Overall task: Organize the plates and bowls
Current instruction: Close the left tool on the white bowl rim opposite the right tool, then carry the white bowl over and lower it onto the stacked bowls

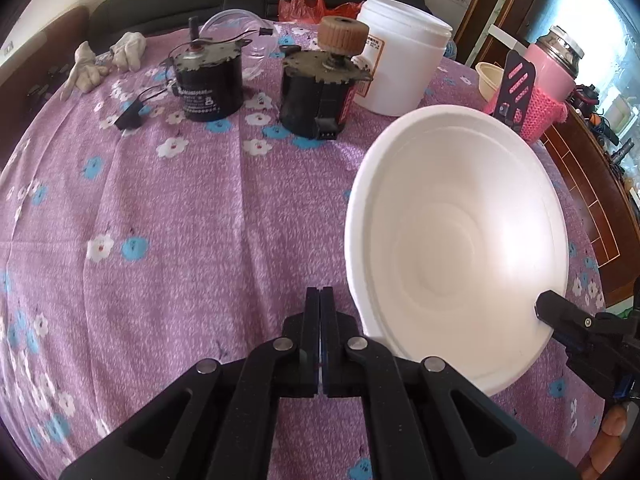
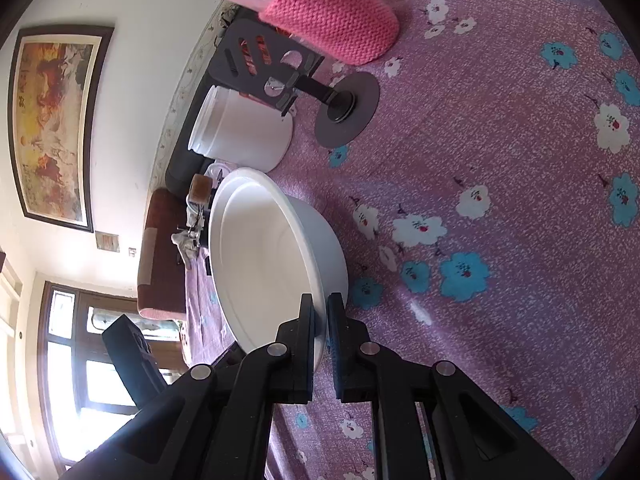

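A white foam bowl (image 1: 456,248) is held tilted above the purple floral tablecloth (image 1: 180,220), its inside facing the left wrist camera. My right gripper (image 2: 320,300) is shut on the bowl's rim (image 2: 276,256), one finger inside and one outside; it enters the left wrist view at the right edge (image 1: 560,308). My left gripper (image 1: 320,292) is shut and empty, low over the cloth just left of the bowl. A small cream bowl (image 1: 490,80) stands at the far right by a pink flask.
Two black motors (image 1: 210,84) (image 1: 320,96), a large white tub (image 1: 400,64), a clear lid (image 1: 240,28), gloves (image 1: 108,60), a black phone stand (image 2: 320,92) and a pink flask in a knitted sleeve (image 2: 328,20) stand on the table's far side.
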Demonstrator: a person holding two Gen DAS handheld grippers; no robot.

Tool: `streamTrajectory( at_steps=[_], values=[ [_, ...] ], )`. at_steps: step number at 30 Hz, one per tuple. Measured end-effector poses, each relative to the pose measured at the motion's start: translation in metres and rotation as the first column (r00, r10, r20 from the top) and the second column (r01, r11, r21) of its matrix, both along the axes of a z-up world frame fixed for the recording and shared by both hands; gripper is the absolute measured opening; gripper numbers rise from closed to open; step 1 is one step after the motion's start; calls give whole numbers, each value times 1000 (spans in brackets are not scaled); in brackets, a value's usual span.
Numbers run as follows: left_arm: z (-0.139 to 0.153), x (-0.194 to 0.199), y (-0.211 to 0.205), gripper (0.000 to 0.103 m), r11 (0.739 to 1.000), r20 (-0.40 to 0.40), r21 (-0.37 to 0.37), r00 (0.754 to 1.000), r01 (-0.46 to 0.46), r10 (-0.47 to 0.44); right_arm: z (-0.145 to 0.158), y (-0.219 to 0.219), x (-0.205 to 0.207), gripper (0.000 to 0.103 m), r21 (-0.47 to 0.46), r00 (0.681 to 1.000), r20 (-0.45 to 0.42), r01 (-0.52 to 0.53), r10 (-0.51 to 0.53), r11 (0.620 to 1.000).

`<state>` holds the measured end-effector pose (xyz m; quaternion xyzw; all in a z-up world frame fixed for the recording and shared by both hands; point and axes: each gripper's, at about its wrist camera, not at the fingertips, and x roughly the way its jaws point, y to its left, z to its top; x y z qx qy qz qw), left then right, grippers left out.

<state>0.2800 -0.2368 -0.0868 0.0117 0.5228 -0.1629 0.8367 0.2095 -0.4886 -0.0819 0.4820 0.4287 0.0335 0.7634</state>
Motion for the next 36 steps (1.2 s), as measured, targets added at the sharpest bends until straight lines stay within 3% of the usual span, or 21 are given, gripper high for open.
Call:
streamTrajectory(
  at_steps=[11,24,36],
  values=[
    [1,-40,26,0,998,32,59,999,-34,33,3,30,-14,8,10,999,-7,-36,36,999],
    [25,-102,63,0,997,144,55,989,-52,44,9,72,-61,8,9,997,13,-82,82,997],
    [35,-133,104,0,995,175,41,981,-91,82,33,110,-86,8,-32,989,68,-128,130,991]
  ],
)
